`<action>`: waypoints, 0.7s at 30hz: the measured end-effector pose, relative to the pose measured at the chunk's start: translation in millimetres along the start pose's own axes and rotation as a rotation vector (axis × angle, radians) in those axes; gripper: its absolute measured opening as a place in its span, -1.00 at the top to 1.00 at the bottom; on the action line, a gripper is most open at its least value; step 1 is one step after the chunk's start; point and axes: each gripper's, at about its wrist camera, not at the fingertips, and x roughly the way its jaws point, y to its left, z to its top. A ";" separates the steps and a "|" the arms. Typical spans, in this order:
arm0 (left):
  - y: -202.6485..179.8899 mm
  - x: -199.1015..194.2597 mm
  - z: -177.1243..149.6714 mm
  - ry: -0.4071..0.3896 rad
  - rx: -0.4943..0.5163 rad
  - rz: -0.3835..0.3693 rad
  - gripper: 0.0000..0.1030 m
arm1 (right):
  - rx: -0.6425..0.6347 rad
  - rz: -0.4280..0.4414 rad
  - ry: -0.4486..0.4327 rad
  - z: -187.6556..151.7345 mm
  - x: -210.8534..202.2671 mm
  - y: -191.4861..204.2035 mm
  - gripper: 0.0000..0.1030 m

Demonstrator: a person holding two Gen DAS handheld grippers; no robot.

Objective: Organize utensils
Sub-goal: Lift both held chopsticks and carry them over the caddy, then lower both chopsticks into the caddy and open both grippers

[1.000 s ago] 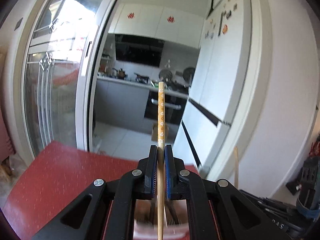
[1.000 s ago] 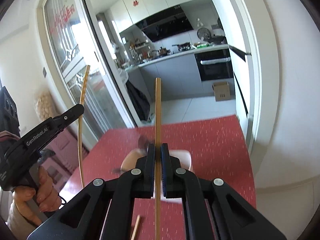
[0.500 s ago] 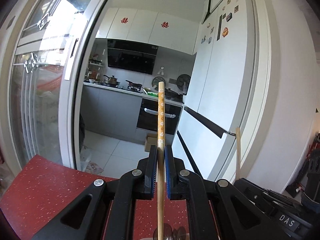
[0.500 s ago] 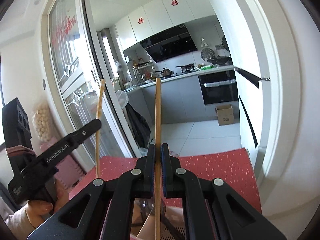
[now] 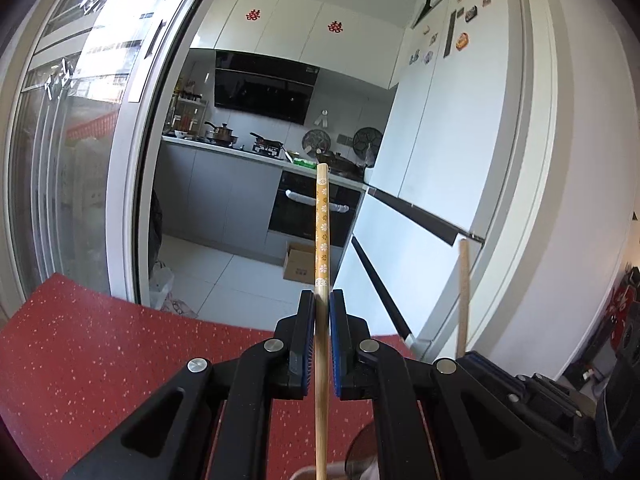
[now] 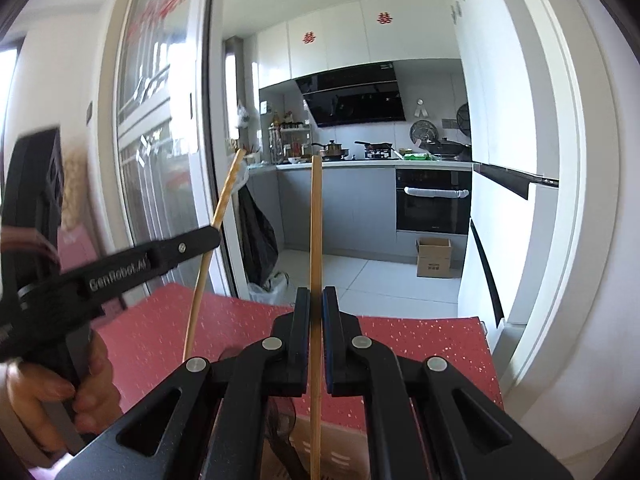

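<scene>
Left gripper (image 5: 322,308) is pinched tight on a patterned chopstick (image 5: 321,224), orange with little white flowers, standing straight up the middle of the frame with its lower end running down out of the bottom edge. Right gripper (image 6: 316,304) is doing the same thing with a plain chopstick (image 6: 316,220), squeezed between the pads and pointing straight up at center frame. In the right wrist view the left gripper also shows at the left side (image 6: 212,236), side-on with "GenRobot.AI" printed on the black arm, its chopstick leaning up toward the upper middle, and the person's hand (image 6: 48,396) wrapped on the handle at lower left. Both sticks sit well apart from each other, with lots of open air around them. Under them is the red speckled table (image 6: 420,344), whose far edge crosses mid-frame and right edge runs along the white wall. Something pale and blurry sits at the bottom center under the right gripper, can't tell what. Past the table edge the floor opens into a kitchen with a cardboard box (image 6: 434,258) by the oven, and red double-happiness stickers (image 6: 384,18) on the upper cabinets.
</scene>
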 end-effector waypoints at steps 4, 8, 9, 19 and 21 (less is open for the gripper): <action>-0.4 -6.2 -15.0 0.023 0.014 0.001 0.28 | -0.063 -0.002 0.007 -16.7 -5.7 10.0 0.88; 0.9 -12.6 -28.6 0.052 0.010 0.015 0.28 | -0.106 -0.001 0.018 -29.9 -11.7 16.5 0.88; 0.5 -16.5 -32.5 0.055 0.015 0.023 0.28 | -0.116 0.000 0.015 -31.7 -14.5 17.9 0.88; 0.2 -43.9 -52.5 0.088 0.032 0.096 0.28 | -0.237 -0.004 -0.009 -37.7 -27.9 38.0 0.88; 3.8 -51.4 -52.4 0.090 0.011 0.125 0.28 | -0.245 -0.013 -0.006 -36.4 -23.0 38.8 0.88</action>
